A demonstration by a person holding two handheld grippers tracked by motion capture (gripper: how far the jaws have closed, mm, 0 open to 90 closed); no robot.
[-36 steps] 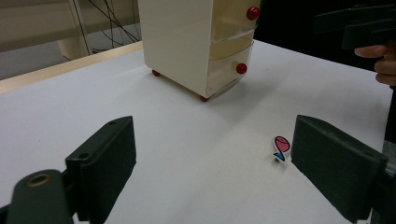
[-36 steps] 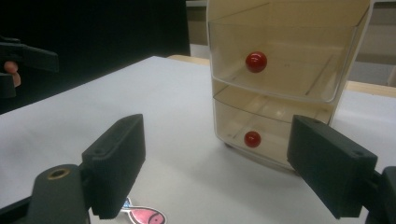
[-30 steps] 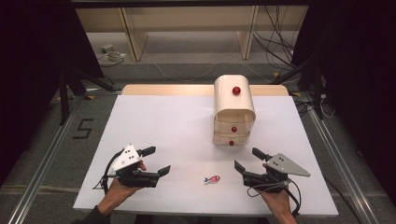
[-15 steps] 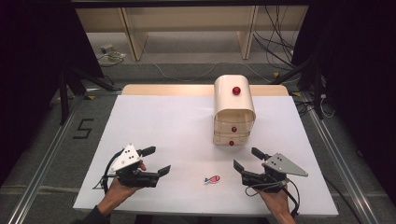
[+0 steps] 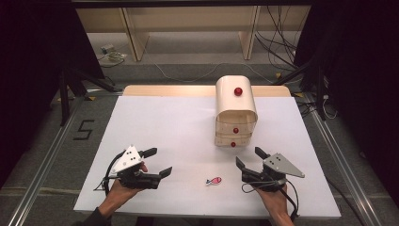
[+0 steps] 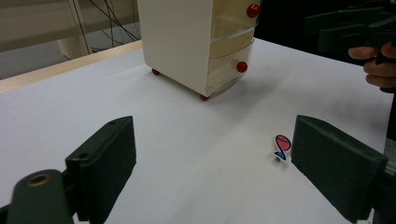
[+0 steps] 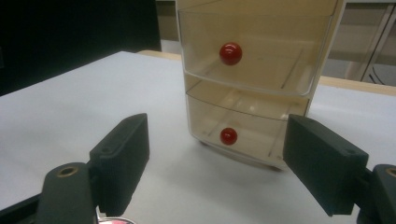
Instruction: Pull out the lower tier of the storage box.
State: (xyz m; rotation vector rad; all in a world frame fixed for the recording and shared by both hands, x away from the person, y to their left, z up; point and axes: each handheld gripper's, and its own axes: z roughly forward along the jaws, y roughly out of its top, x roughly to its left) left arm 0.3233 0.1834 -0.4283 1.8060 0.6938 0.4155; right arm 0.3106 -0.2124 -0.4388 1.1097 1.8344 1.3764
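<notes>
barely any change — right gripper edges toward the drawers, jaws spread; left gripper holds place, spread. fish lies untouched between them — reach only starting.

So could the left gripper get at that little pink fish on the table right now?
Probably yes. The left gripper is open and holds nothing, and the pink fish lies flat on bare white table beside it, with nothing between them. The drawer cabinet stands farther back, out of the way.
</notes>
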